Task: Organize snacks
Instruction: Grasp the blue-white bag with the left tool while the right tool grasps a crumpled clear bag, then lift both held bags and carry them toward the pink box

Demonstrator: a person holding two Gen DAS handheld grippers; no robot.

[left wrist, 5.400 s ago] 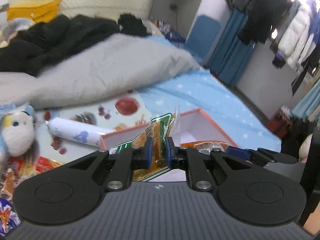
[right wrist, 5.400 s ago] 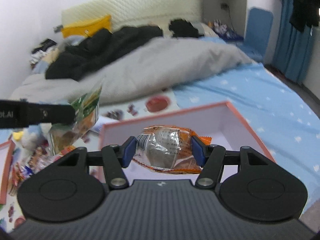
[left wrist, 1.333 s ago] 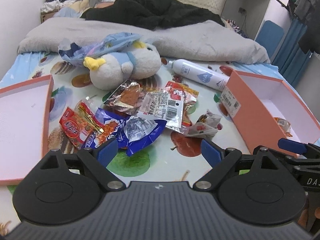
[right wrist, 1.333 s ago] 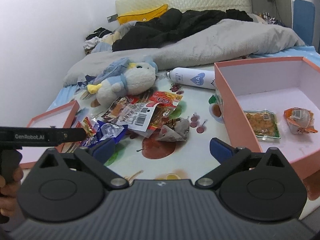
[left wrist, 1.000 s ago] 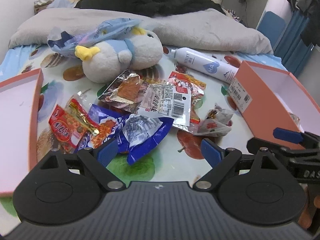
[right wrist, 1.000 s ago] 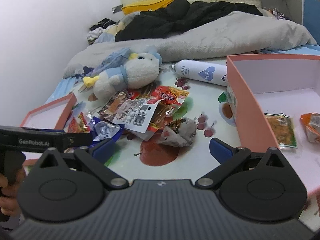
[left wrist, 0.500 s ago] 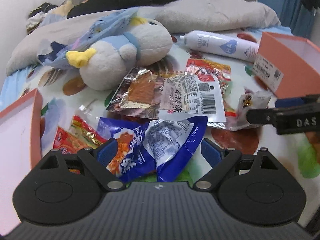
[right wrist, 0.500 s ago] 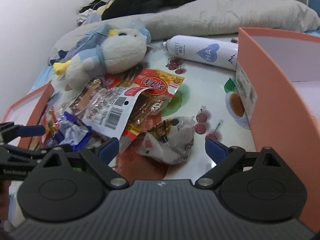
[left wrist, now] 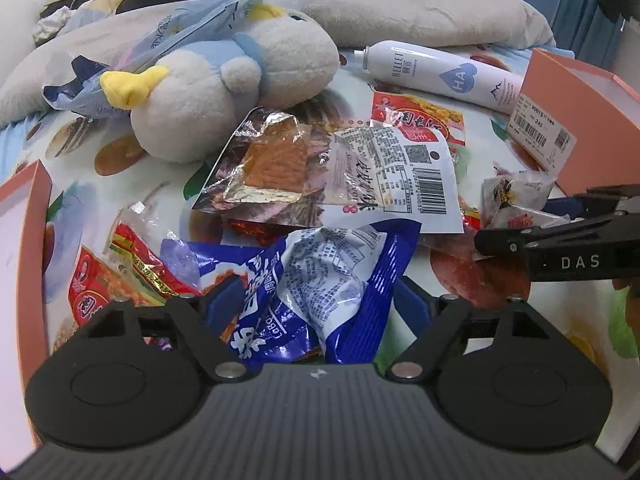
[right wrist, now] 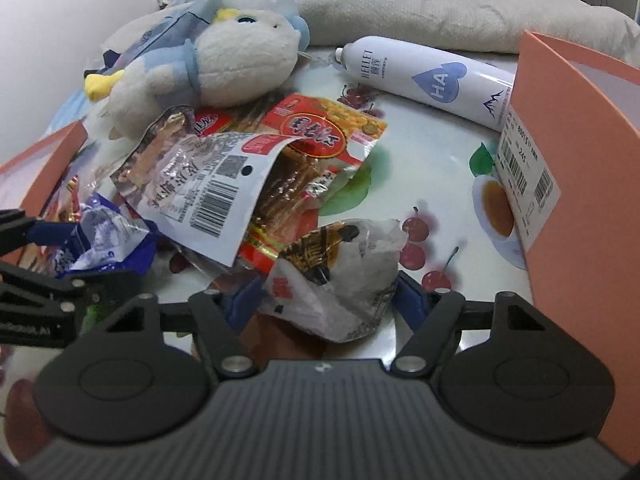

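Observation:
A heap of snack packets lies on a fruit-print cloth. My left gripper [left wrist: 318,300] hangs low over a crumpled blue packet [left wrist: 320,272], which sits between its jaws. The jaws are closing and the blue pads stand at the packet's edges without squeezing it. My right gripper [right wrist: 328,300] straddles a grey-white packet [right wrist: 340,276]. Its jaws are closing too, with the pads just at the packet's sides. A silvery packet with a barcode [left wrist: 360,176] and a red packet [left wrist: 420,120] lie beyond. The orange box [right wrist: 580,160] stands on the right.
A plush toy [left wrist: 224,92] and a white spray can [left wrist: 440,72] lie behind the heap. An orange box lid [left wrist: 28,240] rests at the left edge. A grey blanket [left wrist: 420,12] and dark clothes are at the back. The two grippers sit close side by side.
Both grippers have come down and forward onto the snack heap. Their jaws have narrowed, the left around the blue packet and the right around the grey-white one.

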